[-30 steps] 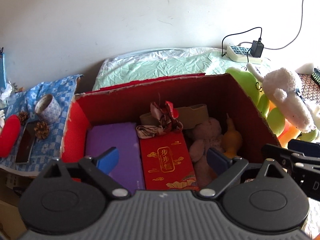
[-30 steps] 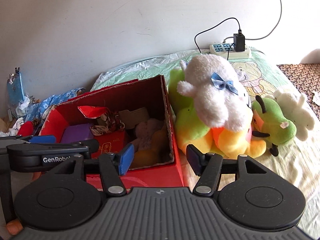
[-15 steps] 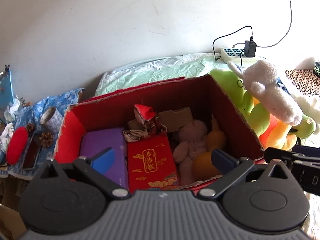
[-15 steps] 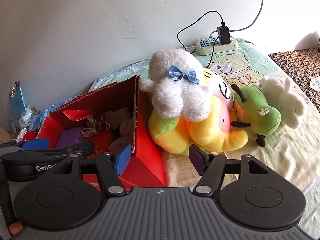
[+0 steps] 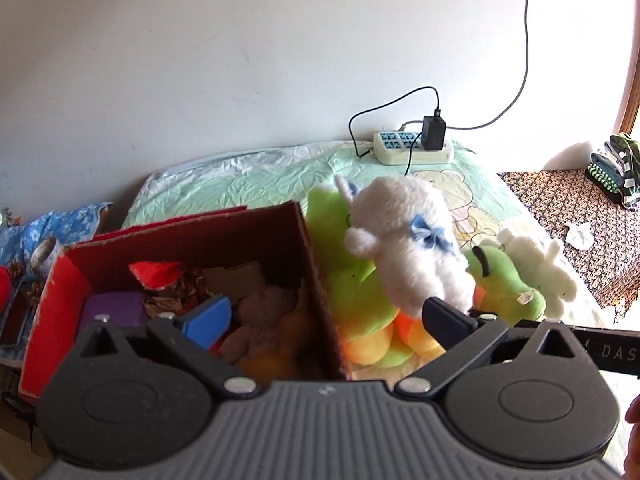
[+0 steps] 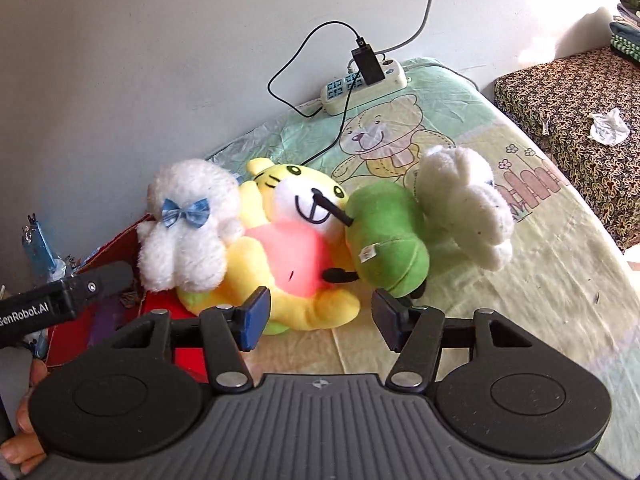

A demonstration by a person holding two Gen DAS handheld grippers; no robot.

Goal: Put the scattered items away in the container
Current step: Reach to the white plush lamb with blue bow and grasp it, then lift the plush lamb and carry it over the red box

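Left of the right gripper (image 6: 318,322) stands the red cardboard box (image 5: 316,288), already part filled, under the wide-open, empty left gripper (image 5: 326,316). Ahead of the right gripper, whose empty jaws have just been narrowing, lie the white bow plush (image 6: 188,224), yellow tiger plush (image 6: 296,256), green plush (image 6: 386,240) and cream plush (image 6: 466,208). Heaped together, one may drag its neighbours or snag on the box wall.

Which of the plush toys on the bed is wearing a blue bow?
The fluffy white plush nearest the red box, lying on top of the yellow tiger. The other white plush, beyond the green one, shows no bow.
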